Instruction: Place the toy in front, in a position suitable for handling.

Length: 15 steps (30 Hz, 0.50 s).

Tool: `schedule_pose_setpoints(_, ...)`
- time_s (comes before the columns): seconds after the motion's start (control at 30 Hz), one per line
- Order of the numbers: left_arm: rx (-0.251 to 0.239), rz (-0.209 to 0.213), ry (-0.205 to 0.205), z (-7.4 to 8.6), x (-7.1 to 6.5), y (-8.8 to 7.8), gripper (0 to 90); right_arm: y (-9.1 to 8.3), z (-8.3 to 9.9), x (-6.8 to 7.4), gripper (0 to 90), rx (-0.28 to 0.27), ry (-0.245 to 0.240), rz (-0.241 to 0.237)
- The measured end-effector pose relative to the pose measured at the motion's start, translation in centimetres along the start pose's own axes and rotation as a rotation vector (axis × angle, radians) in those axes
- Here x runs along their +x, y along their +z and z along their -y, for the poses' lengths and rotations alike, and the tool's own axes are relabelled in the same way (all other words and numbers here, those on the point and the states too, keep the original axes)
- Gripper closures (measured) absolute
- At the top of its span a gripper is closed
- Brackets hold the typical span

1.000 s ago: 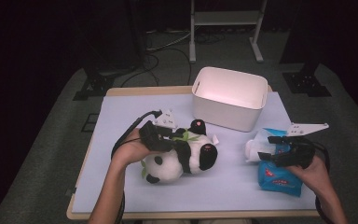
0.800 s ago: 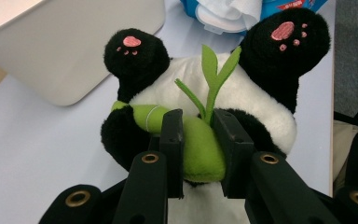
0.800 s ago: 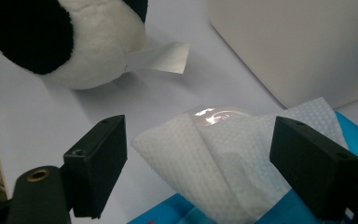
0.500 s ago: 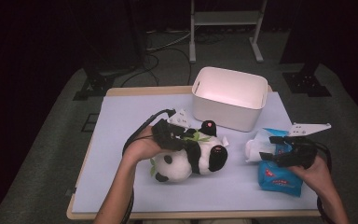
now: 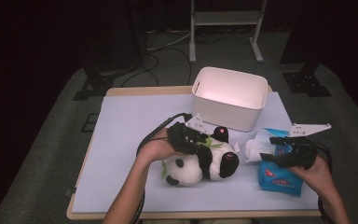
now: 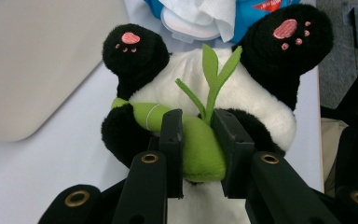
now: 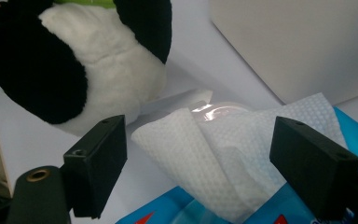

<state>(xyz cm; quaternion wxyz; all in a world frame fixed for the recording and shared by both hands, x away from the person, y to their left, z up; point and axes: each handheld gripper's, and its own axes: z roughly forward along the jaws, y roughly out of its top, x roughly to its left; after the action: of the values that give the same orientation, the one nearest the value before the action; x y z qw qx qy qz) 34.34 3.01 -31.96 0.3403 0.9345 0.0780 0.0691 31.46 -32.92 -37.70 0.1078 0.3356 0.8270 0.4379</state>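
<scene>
Your left gripper (image 6: 198, 140) clamps its fingers (image 6: 172, 140) on the plush panda (image 5: 200, 161)'s green felt bamboo stalk (image 6: 191, 140), and the fuzzy toy has slid across the lilac tabletop (image 5: 121, 140) toward the smooth white plastic bin (image 5: 229, 97) in the past second, so a drop-in looks close. Your right gripper (image 7: 209, 163) hovers, fingers spread wide around a dimpled wipe (image 7: 205, 149) rising from its glossy blue pack (image 5: 279, 175).

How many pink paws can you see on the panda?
2. In the left gripper view, one pink paw pad is at upper left and the other at upper right of the panda. Others may be hidden.
</scene>
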Motion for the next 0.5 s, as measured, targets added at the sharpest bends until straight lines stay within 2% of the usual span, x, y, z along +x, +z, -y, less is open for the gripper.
schedule_pose_setpoints(0.27, -0.013, 0.047, -0.011, 0.12, -0.45, 1.20, 72.1, 0.06, 0.10, 0.01, 17.7, 0.011, -0.004, -0.002)
schedule_pose_setpoints(0.43, -0.024, 0.047, -0.029, 0.29, -0.50, 1.06, 60.1, 0.15, 0.10, 0.05, 17.7, 0.020, -0.003, -0.007)
schedule_pose_setpoints(0.5, -0.028, 0.050, -0.032, 0.41, -0.50, 1.02, 58.7, 0.18, 0.11, 0.04, 17.7, 0.021, -0.005, -0.007)
